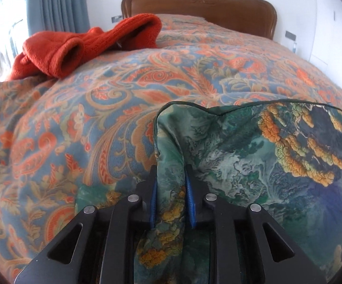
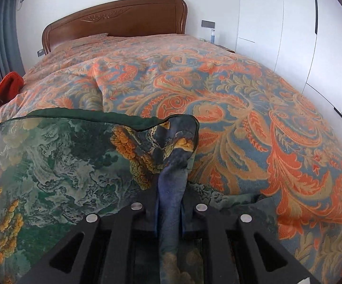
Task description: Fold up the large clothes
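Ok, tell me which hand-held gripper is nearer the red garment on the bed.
Left. The left hand-held gripper sees the red garment ahead to its left; from the right hand-held gripper it lies far off at the view's left edge.

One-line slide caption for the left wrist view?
Left gripper pinches green printed cloth above paisley bedspread; orange garment behind.
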`<state>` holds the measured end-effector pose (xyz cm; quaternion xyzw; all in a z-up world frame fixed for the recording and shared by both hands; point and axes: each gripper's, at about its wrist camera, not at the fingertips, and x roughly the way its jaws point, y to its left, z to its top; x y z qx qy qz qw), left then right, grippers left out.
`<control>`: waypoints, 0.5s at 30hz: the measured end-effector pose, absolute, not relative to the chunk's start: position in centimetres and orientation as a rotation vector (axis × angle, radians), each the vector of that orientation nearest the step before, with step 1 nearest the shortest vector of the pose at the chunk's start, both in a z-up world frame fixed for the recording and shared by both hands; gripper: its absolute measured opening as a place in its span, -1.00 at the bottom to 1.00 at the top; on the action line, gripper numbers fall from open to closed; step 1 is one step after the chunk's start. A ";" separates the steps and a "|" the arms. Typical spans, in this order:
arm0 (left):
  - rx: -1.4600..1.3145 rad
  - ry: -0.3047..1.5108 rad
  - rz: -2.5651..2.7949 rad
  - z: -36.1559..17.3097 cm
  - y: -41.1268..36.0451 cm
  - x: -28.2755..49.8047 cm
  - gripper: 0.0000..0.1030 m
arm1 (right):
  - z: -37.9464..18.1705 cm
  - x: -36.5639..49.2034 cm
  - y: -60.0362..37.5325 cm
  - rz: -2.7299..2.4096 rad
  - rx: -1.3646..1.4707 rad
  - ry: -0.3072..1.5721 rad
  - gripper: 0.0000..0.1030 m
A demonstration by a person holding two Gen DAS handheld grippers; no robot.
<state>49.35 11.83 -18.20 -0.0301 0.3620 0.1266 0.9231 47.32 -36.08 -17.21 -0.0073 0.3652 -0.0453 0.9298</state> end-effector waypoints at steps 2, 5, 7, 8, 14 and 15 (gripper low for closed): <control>-0.036 0.735 0.271 -18.5 11.3 49.4 -0.59 | -17.6 47.6 -36.4 -0.082 0.010 0.746 -0.74; -0.037 0.735 0.272 -18.9 11.3 49.7 -0.59 | -18.0 47.9 -36.6 -0.067 0.040 0.740 -0.73; -0.051 0.737 0.264 -19.0 11.4 49.7 -0.59 | -18.3 47.9 -36.7 -0.059 0.054 0.735 -0.72; -0.059 0.738 0.260 -19.0 11.6 49.7 -0.58 | -18.3 47.8 -36.8 -0.056 0.060 0.734 -0.72; -0.090 0.739 0.248 -19.0 12.1 49.7 -0.55 | -18.3 47.7 -37.1 -0.042 0.083 0.727 -0.71; -0.090 0.739 0.248 -19.1 12.1 49.7 -0.55 | -18.4 47.7 -37.1 -0.042 0.085 0.725 -0.71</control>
